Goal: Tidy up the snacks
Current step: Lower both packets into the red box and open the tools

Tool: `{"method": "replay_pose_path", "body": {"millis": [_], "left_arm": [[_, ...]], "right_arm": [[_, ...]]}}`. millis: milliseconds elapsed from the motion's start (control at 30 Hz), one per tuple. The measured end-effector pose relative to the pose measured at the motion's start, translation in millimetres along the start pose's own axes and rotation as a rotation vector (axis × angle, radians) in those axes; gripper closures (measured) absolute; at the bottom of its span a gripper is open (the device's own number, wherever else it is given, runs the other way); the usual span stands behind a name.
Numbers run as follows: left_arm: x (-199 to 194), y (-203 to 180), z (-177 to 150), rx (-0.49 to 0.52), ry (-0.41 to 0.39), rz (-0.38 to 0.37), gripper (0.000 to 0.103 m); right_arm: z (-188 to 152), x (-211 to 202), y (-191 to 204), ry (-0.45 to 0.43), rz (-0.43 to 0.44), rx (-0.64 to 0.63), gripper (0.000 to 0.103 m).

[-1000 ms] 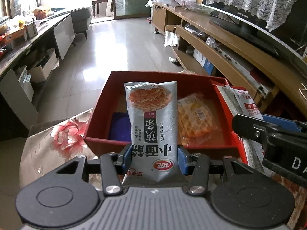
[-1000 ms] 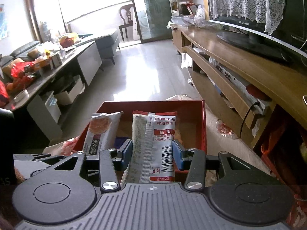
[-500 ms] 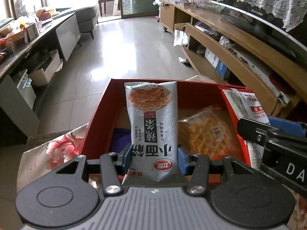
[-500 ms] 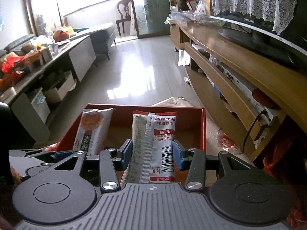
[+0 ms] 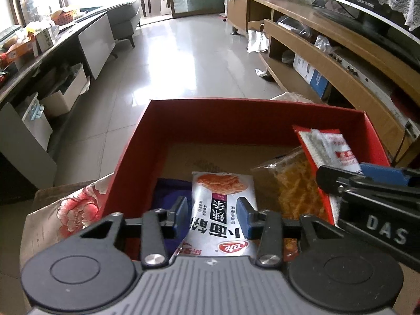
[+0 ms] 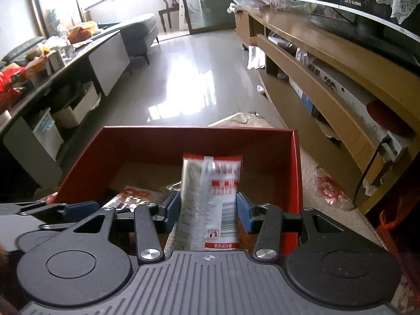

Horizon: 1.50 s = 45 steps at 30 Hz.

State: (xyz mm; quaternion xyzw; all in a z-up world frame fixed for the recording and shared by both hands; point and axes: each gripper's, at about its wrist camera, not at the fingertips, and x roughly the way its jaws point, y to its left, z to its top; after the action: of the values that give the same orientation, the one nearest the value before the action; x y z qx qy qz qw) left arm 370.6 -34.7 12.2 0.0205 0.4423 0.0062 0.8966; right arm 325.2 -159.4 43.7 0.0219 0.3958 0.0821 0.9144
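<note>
Your left hand-held gripper [image 5: 213, 214] is clamped on a silver foil snack packet with a picture of orange strips [image 5: 223, 204], its blue pads pressed to the packet's sides, and it holds the packet down inside the red cardboard box [image 5: 252, 113], near the front wall. Your right hand-held gripper [image 6: 208, 208] is likewise shut on a white-and-red snack packet with a barcode [image 6: 212, 197], over the right half of the same box. A clear bag of orange snacks [image 5: 296, 191] and a dark blue packet [image 5: 170, 194] already lie on the box floor, which sits on a flower-printed surface [image 5: 73, 210]. You appear to be at the placing step. Next, lower each packet to the floor beside the others, then let the jaws part and lift straight out so the foil does not drag along.
</note>
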Motion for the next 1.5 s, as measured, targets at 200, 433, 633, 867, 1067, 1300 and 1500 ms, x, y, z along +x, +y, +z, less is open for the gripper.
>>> {"method": "replay_pose_path", "body": {"millis": [200, 433, 633, 867, 1067, 1300, 1500], "left_arm": [[0.6, 2.7, 1.1, -0.007, -0.001, 0.011, 0.055], [-7.9, 2.1, -0.3, -0.003, -0.011, 0.004, 0.054], [-24.2, 1.6, -3.0, 0.003, -0.029, -0.011, 0.051], [-37.9, 2.8, -7.0, 0.004, -0.041, -0.024, 0.049], [-46.8, 4.1, -12.8, 0.006, -0.04, -0.031, 0.049], [-59.1, 10.7, -30.4, -0.003, -0.01, -0.065, 0.046], [-65.6, 12.2, -53.6, 0.007, 0.027, -0.082, 0.045]], "right_arm": [[0.9, -0.1, -1.9, -0.006, -0.015, 0.001, 0.038], [1.1, -11.8, -4.6, -0.021, -0.023, 0.007, 0.036], [0.1, -25.5, -4.3, -0.037, -0.029, 0.008, 0.033], [-2.8, -34.0, -2.9, -0.044, -0.027, 0.01, 0.033], [-10.1, -41.0, -2.2, -0.04, -0.016, 0.027, 0.032], [-24.7, -51.2, 0.9, -0.018, -0.017, 0.017, 0.03], [-42.7, -55.0, 1.1, 0.034, -0.03, 0.017, 0.03]]}}
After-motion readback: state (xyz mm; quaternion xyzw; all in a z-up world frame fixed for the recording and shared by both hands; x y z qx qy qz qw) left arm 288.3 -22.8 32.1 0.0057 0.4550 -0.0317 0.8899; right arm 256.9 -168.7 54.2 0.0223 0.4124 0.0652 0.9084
